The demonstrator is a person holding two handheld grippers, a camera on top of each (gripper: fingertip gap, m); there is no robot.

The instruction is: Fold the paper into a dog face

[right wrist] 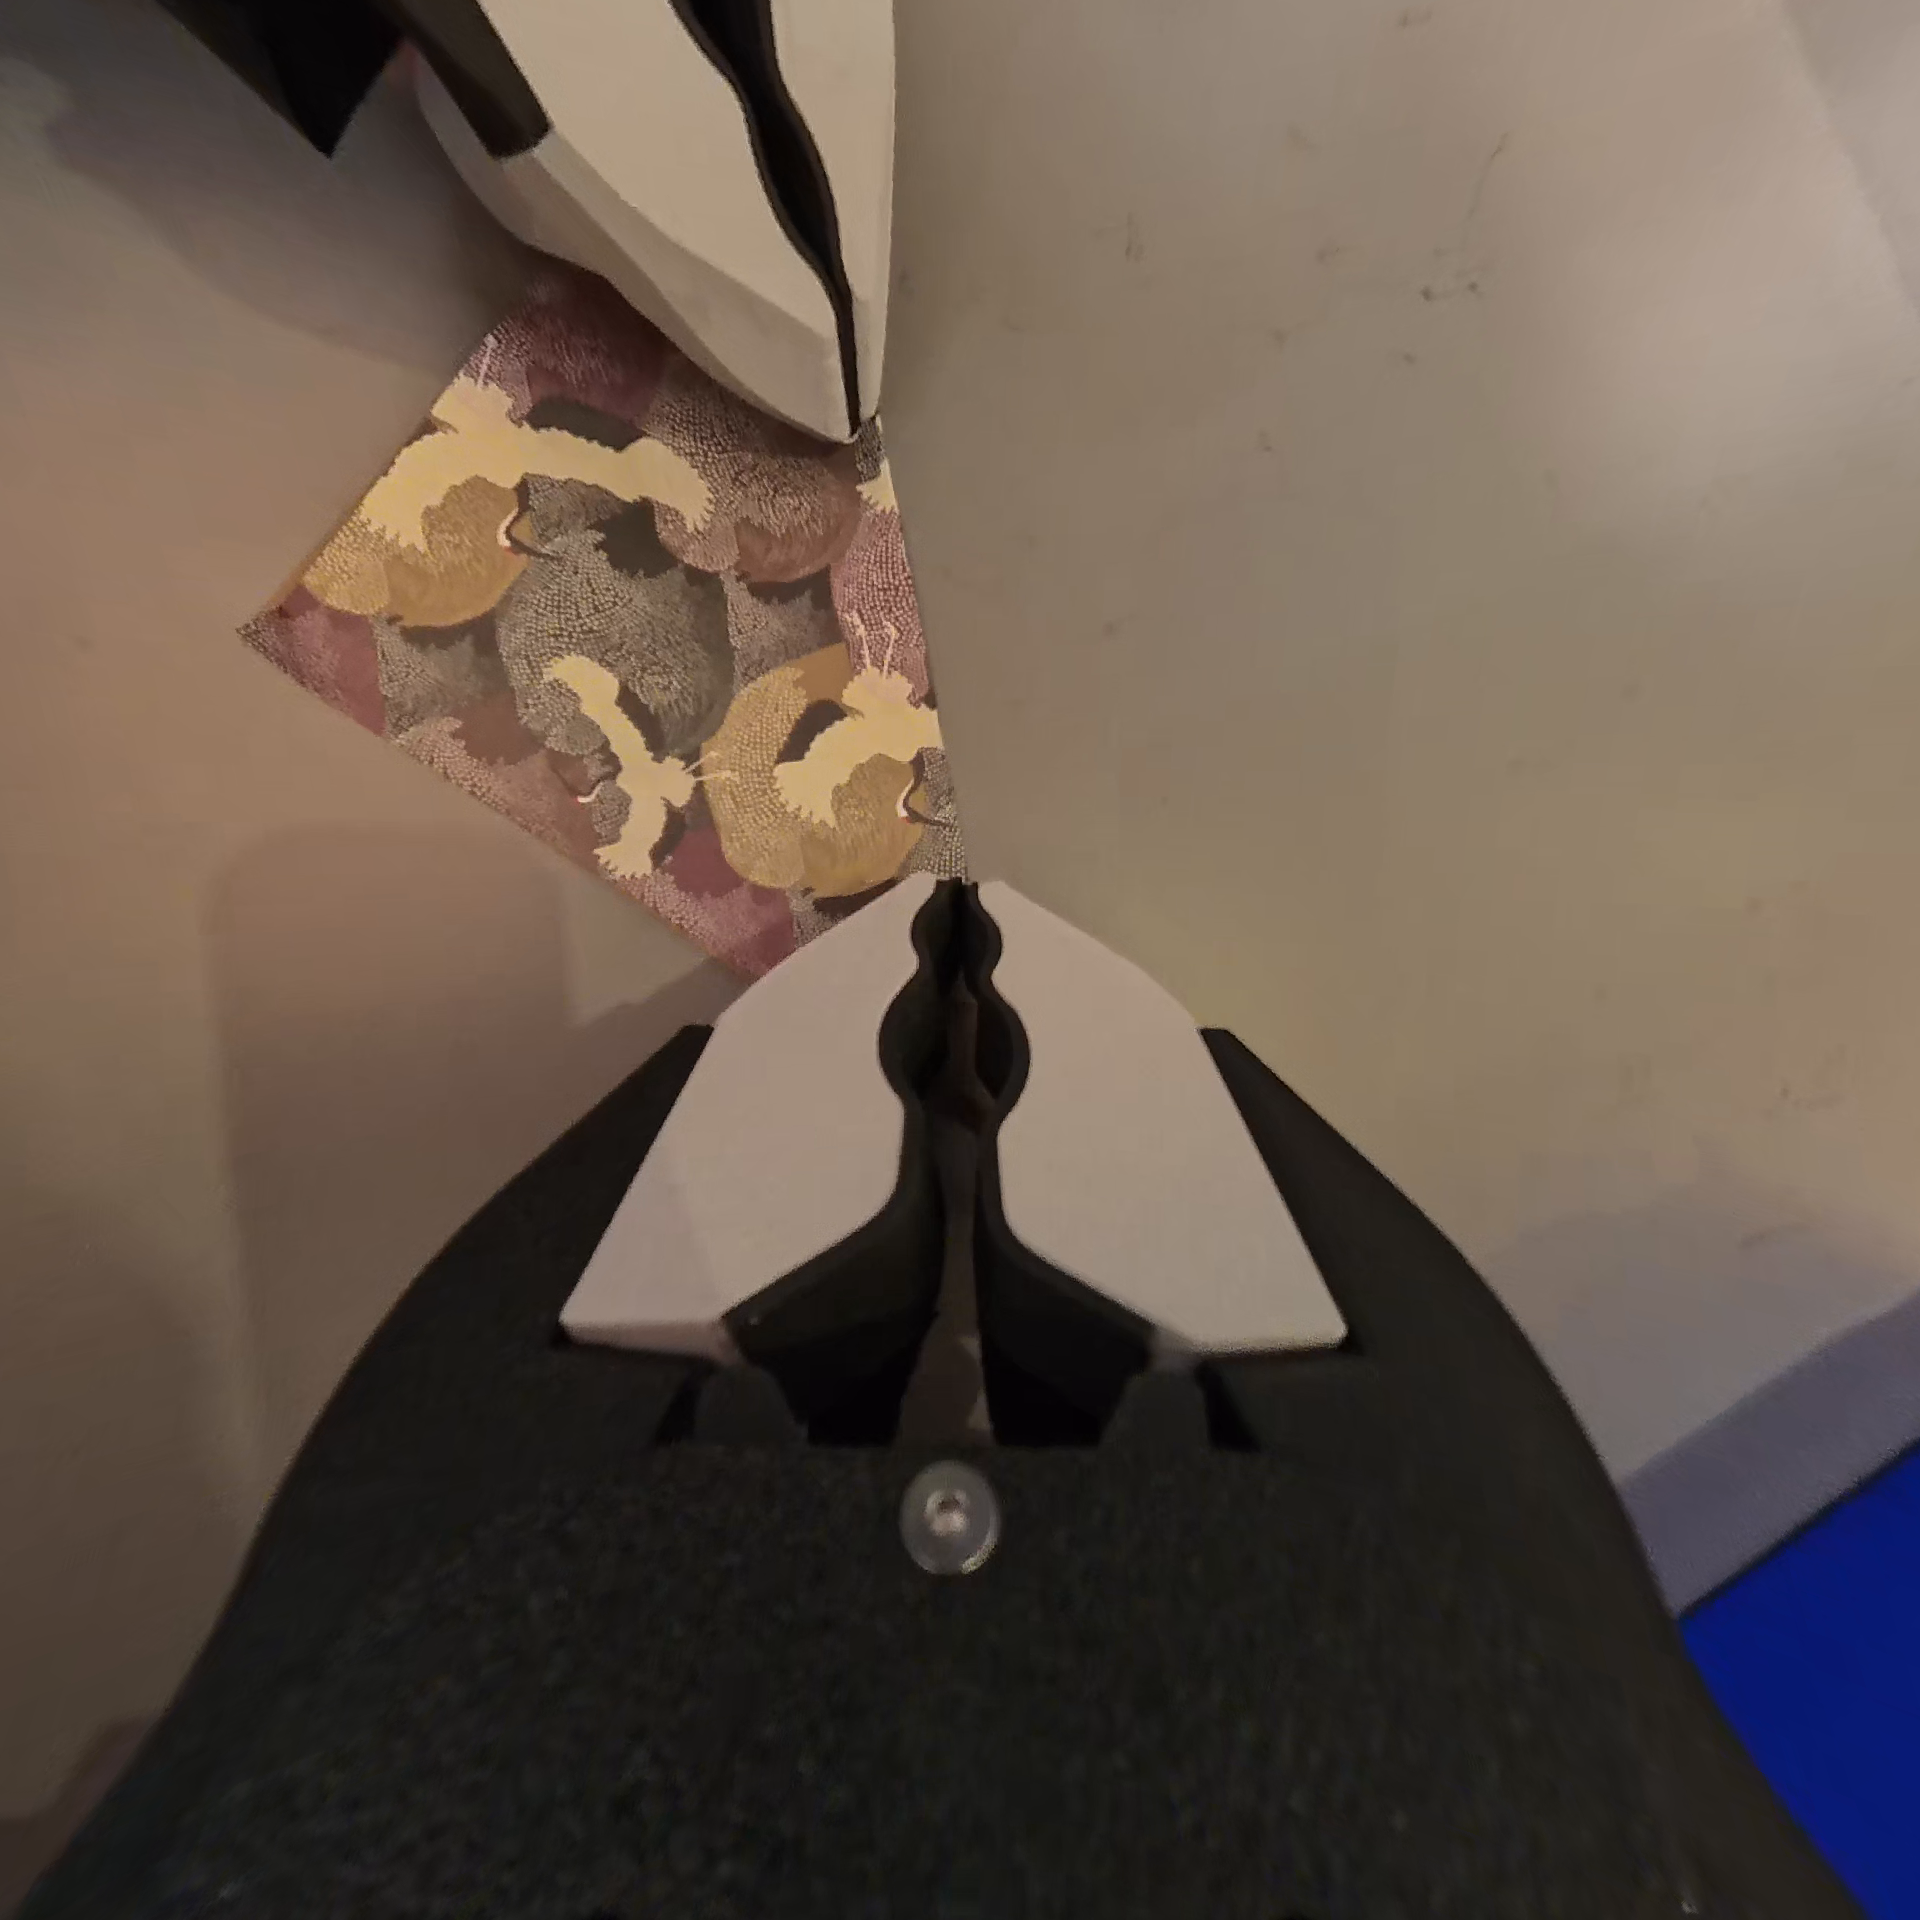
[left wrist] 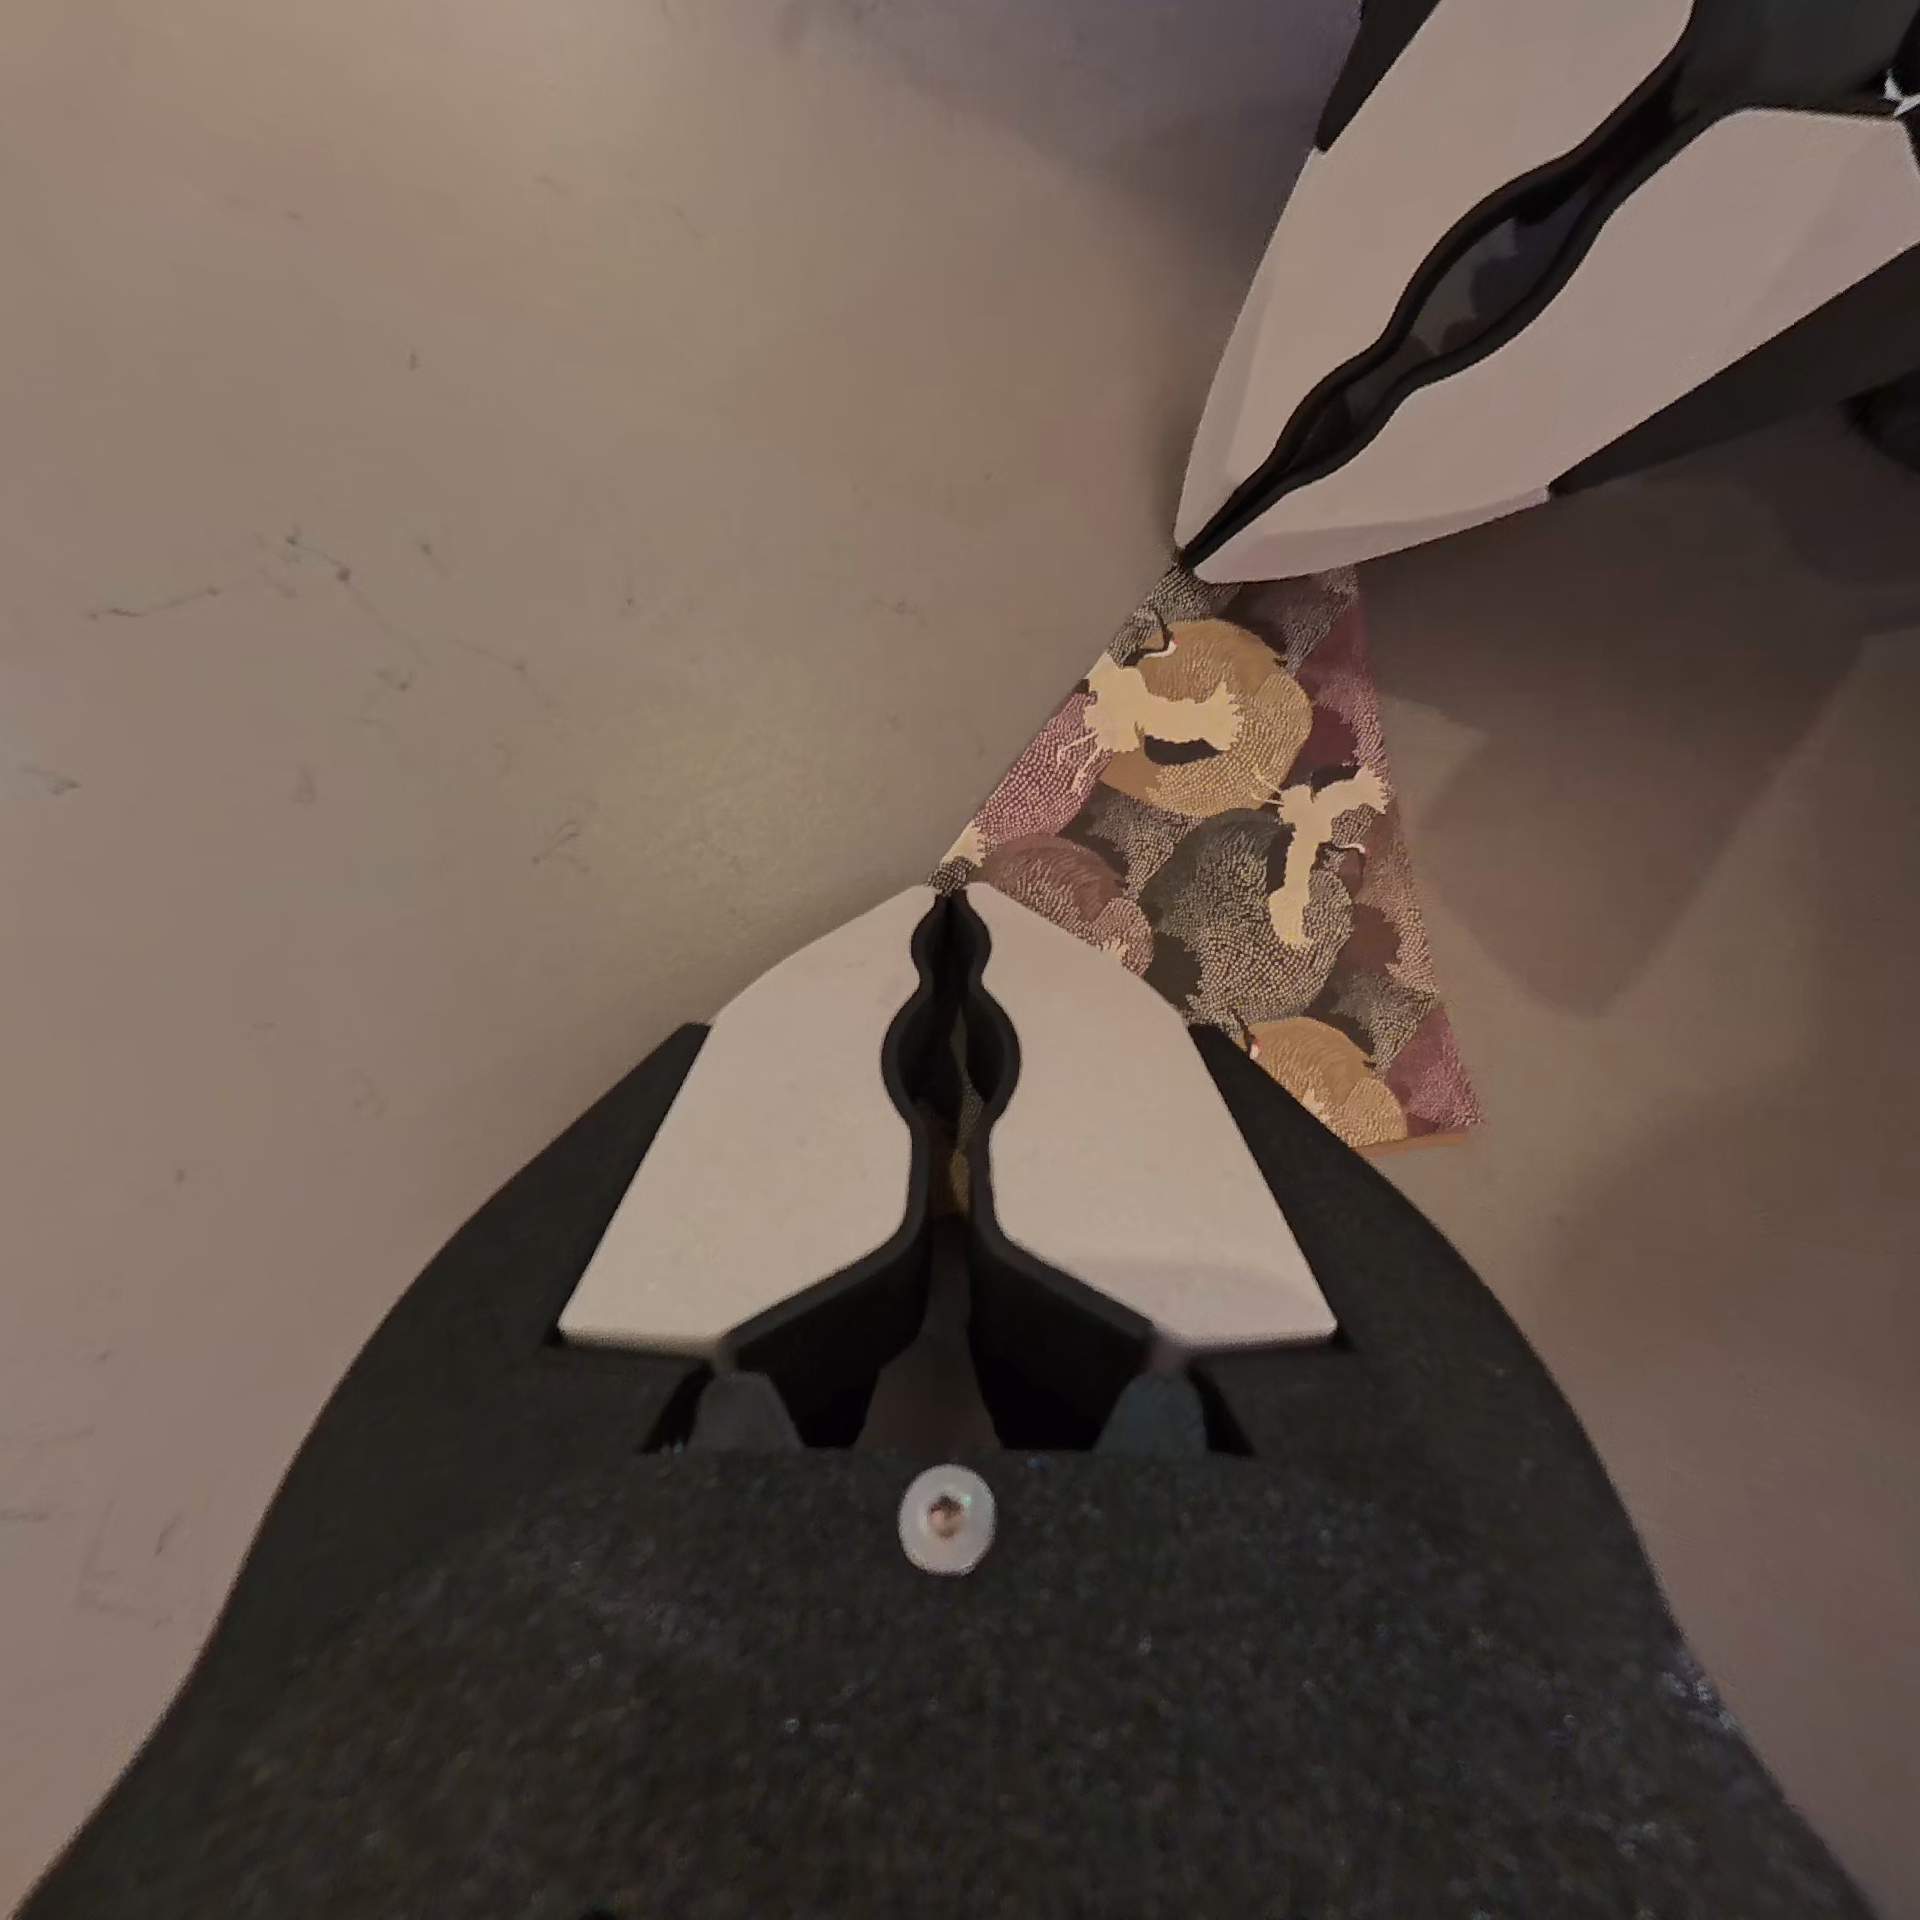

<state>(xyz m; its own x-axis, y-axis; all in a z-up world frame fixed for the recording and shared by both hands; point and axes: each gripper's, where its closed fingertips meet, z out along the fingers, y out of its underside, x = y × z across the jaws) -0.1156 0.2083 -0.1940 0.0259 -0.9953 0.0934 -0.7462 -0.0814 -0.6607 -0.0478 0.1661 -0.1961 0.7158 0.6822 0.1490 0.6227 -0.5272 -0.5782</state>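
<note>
1. A sheet of patterned origami paper (left wrist: 1236, 862), printed with cream cranes over purple, gold and grey dotted rounds, is seen held between two tools above a pale bench (left wrist: 468, 520). A triangular shape is shown; whether it is already folded double cannot be told.

2. One long straight edge of the paper is stretched from tool to tool, and the rest of the sheet hangs away from that edge towards a far corner.

3. The left tool (left wrist: 948, 902) is pinched closed on one end of that edge, with paper visible in the slot between its jaws. The paper lies ahead of it and to its right.

4. The right tool (right wrist: 961, 885) is likewise clamped on the opposite end, with the paper (right wrist: 665, 644) ahead and to its left.

5. The tools are angled towards each other, tips near but apart, and neither is clearly nearer the sheet.

6. A blue surface (right wrist: 1829, 1621) is seen beyond the bench edge.
</note>
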